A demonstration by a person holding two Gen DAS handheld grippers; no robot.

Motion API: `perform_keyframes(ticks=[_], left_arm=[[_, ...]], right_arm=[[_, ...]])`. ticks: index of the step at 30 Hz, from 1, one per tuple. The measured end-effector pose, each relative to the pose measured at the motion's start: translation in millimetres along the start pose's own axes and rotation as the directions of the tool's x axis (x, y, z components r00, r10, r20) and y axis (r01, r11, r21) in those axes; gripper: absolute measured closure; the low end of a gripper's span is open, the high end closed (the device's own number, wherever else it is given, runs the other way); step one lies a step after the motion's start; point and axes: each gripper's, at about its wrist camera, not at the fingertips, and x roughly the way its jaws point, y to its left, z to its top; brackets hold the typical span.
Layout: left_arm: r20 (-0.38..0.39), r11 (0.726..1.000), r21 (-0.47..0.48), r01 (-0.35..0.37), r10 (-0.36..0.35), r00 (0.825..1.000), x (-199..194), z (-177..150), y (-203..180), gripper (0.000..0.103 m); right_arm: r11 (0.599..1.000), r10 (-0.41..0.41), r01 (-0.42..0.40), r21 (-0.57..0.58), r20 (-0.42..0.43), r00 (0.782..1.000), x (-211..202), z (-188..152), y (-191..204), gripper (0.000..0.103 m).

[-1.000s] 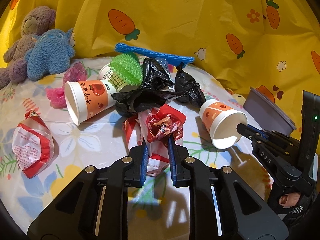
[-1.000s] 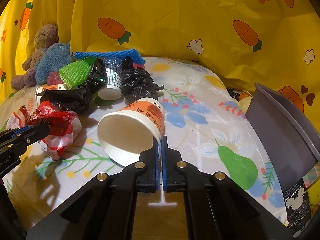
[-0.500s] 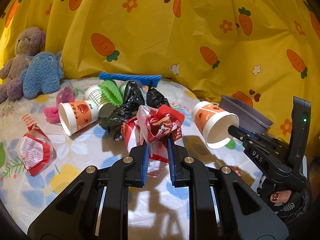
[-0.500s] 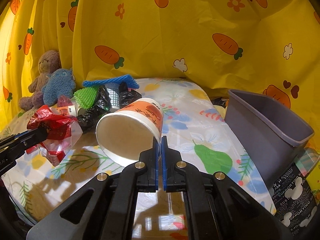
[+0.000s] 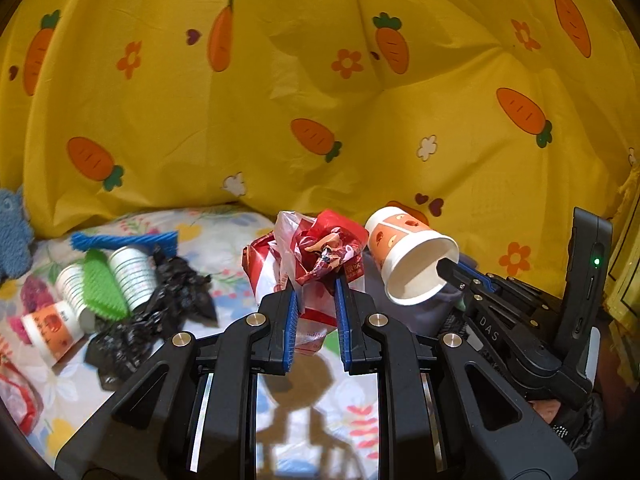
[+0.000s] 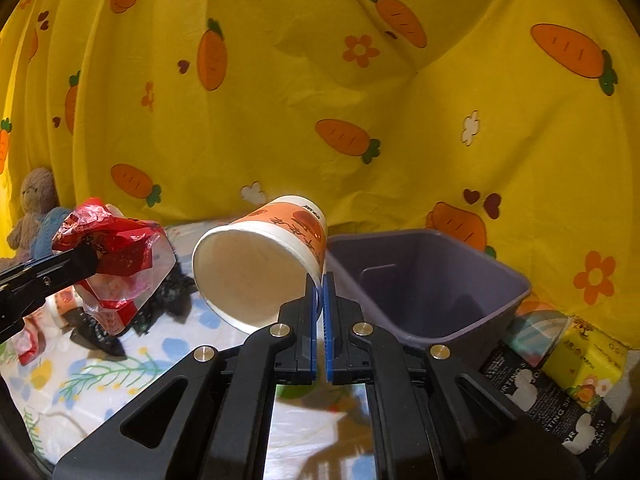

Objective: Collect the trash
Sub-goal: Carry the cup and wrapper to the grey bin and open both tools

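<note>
Gripping a crumpled red-and-white plastic wrapper (image 5: 316, 256), the left tool (image 5: 316, 300) has its blue pads pressed on the bundle from both sides; the wrapper is clear of the floral surface (image 5: 332, 400) and hangs at 12 o'clock from the tool's tips. In the right wrist view the same bundle shows at 9 o'clock, held up at the end of the left tool's black fingers.

Right tool (image 6: 319, 300): jaws drawn nearly together, clamped on the rim wall of an orange-and-white paper cup (image 6: 264, 264). The cup lies on its side in the air, mouth toward the camera, base toward the yellow carrot-print curtain (image 6: 360, 100). It sits at 11 o'clock from the tool's tips.

A grey-purple bin (image 6: 432, 280) stands just right of the held cup, at 2 o'clock from the right tool, its opening facing up and its inside bare as far as can be seen. Beside it, at 4 o'clock, lies a yellow carton (image 6: 580, 364).

On the surface at 9 o'clock in the left wrist view: a black plastic bag (image 5: 160, 312), a green spiked item (image 5: 102, 284), a blue ribbed item (image 5: 124, 240), white ribbed cups (image 5: 132, 276) and another orange cup (image 5: 48, 328) on its side. A blue plush toy (image 5: 12, 236) sits at the left edge.
</note>
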Motion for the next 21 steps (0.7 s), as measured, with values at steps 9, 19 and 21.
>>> perform_keyframes(ticks=[9, 19, 21], left_arm=[[-0.067, 0.985, -0.006, 0.174, -0.174, 0.982, 101, 31, -46, 0.087], [-0.191, 0.963, -0.086, 0.257, -0.269, 0.944, 184, 26, -62, 0.087], [-0.202, 0.962, -0.091, 0.259, -0.272, 0.941, 193, 26, -64, 0.087]], right_arm=[[0.981, -0.173, 0.176, 0.08, -0.046, 0.984, 33, 12, -72, 0.099], [0.965, -0.23, 0.242, 0.099, -0.123, 0.965, 62, 0, -99, 0.099], [0.963, -0.237, 0.251, 0.097, -0.14, 0.961, 67, -2, -101, 0.099]])
